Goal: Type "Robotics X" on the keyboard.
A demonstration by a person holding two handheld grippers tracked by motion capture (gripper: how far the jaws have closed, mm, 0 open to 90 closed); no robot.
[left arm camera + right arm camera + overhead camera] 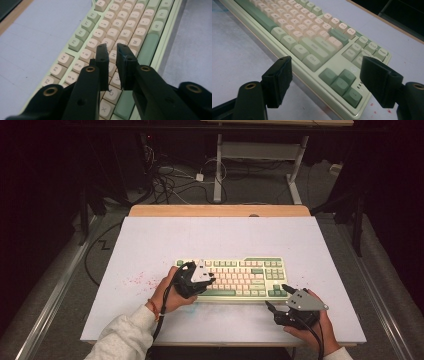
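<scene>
Left gripper view: left hand-held gripper [112,50] slightly parted (nothing pinched) hides keyboard [120,27] keys beneath

Bright, evenly lit table [150,245] against dark surroundings; gripper views slightly soft.

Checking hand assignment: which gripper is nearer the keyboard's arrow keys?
Right. The right gripper sits open on the table just off the front right corner of the keyboard, beside the arrow keys. The left gripper hovers over the letter keys, left of centre.
</scene>
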